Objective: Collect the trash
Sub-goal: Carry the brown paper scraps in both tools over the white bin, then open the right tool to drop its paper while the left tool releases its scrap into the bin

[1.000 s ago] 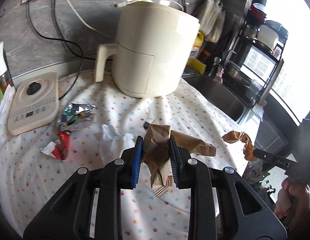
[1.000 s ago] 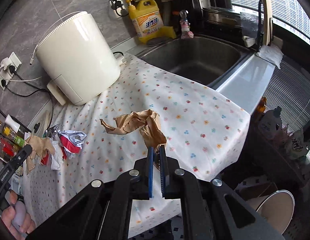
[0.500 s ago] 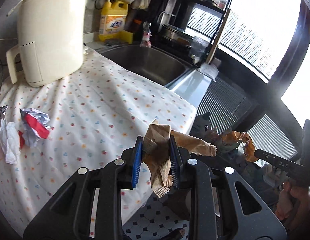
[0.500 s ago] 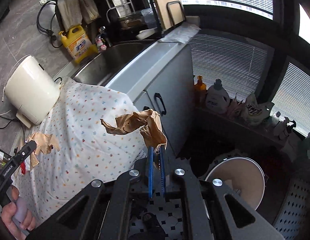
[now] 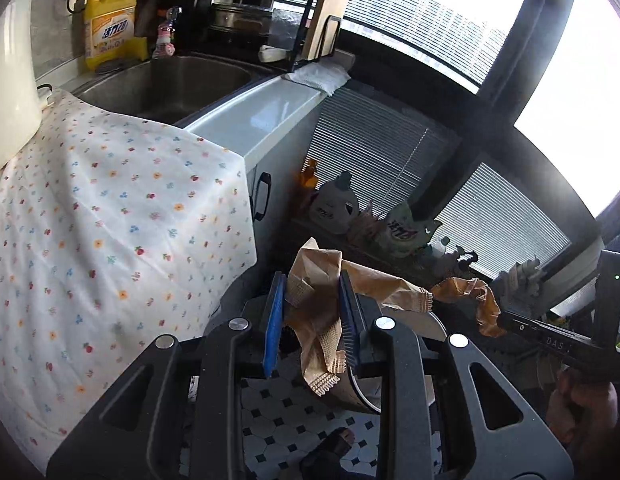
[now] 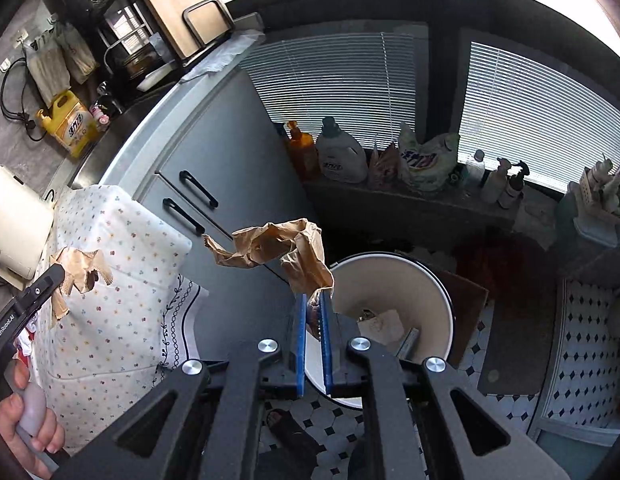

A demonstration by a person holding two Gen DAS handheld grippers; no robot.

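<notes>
Left gripper (image 5: pixel 313 303) clamped on crumpled brown paper wrapper (image 5: pixel 317 312). Right gripper (image 6: pixel 313 307) easing open, second crumpled brown paper scrap (image 6: pixel 278 248) between pads, near round white bin (image 6: pixel 393 276).

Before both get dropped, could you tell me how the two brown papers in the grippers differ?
The left paper is folded, serrated-edged, between the left gripper's wide-set jaws. The right paper is a crumpled strip pinched by the right gripper's narrow jaws, just opening. Both are brown, near the bin.
</notes>
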